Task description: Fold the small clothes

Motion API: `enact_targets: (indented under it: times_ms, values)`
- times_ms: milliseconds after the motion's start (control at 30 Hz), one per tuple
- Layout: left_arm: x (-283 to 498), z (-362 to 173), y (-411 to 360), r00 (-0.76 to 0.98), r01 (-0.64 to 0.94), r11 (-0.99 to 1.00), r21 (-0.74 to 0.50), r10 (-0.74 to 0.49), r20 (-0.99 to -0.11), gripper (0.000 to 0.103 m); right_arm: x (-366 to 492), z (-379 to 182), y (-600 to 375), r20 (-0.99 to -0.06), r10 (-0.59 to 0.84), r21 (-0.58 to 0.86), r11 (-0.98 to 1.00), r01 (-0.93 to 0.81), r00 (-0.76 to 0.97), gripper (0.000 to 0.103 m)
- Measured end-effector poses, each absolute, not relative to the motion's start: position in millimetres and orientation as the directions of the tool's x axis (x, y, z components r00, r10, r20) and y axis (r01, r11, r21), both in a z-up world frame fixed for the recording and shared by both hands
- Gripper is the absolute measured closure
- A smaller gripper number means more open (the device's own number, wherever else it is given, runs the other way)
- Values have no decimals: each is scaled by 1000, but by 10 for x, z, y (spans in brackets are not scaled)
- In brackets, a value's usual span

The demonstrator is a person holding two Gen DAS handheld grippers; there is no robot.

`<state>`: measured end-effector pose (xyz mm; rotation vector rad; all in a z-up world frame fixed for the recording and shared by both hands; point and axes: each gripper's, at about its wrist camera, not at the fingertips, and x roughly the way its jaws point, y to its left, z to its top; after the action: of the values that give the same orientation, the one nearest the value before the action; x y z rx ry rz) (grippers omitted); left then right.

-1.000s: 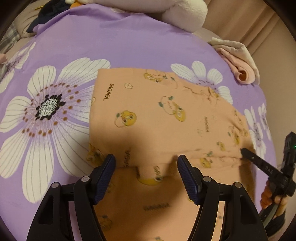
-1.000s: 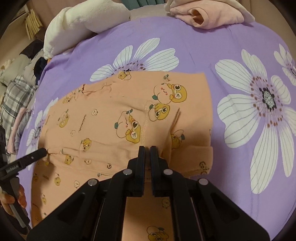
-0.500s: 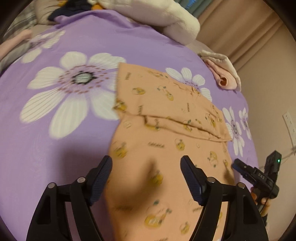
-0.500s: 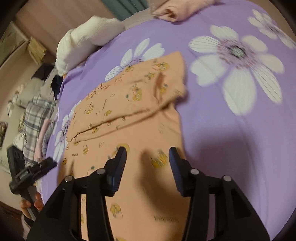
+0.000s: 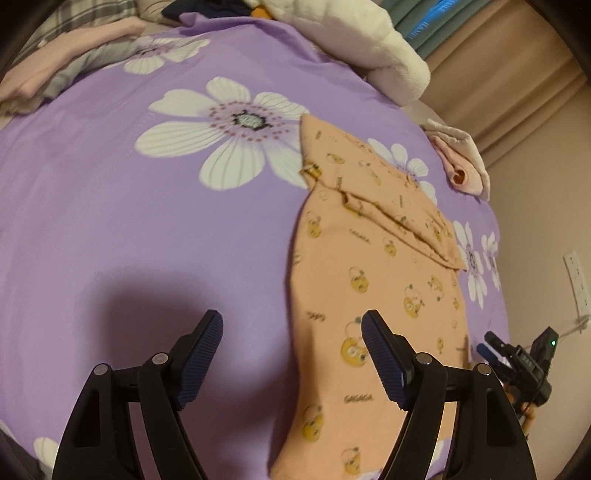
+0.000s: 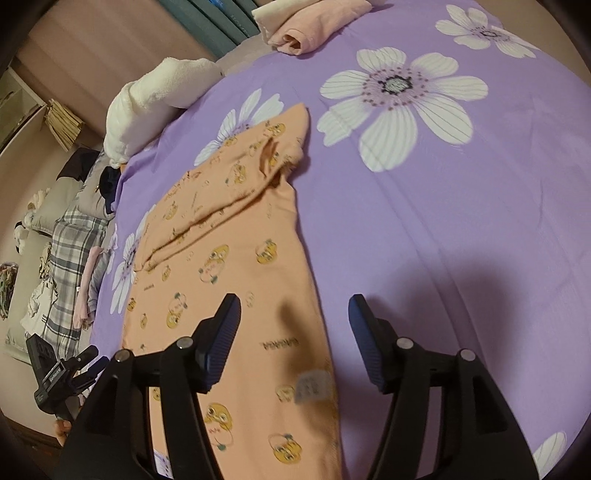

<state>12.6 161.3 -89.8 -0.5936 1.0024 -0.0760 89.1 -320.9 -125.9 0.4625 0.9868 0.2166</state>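
My left gripper (image 5: 291, 354) hangs over the near end of the shirt (image 5: 373, 280), jaws spread wide with nothing between the pads. One finger is over bare purple sheet (image 5: 147, 229), the other over the orange cloth, so the shirt's left edge runs up between them. That suits the next fold, I judge: a jaw straddling an edge can drop and pinch it.

My right gripper (image 6: 293, 339) mirrors this on the other side. Its jaws have just been opening and now stand apart, empty, with the shirt's right edge passing between them and the sheet (image 6: 461, 221) under the outer finger. I let go because the sleeves are already laid in: they lie folded across the far part of the shirt, forming a ridge there, and need no more holding.

The shirt lies flat and lengthwise on the sheet, a long narrow strip running away from me, sleeve fold at the far end, hem nearest me. Its print of yellow cartoon faces faces up.

Both grippers sit low and at the hem end, I think, because the remaining fold is bottom to top, and it takes two matched corner pinches to keep the strip square.

A rolled pink garment (image 6: 314, 26) waits at the far edge, a white blanket (image 6: 155, 96) beside it.
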Motion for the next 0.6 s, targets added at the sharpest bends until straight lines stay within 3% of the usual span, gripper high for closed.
enact_targets:
  times_ms: [600]
  values:
    - [-110, -1095, 1761, 536, -251, 773, -583, -391, -748, 26, 611, -1404, -3358, -782, 389, 473, 879, 58, 487, 40]
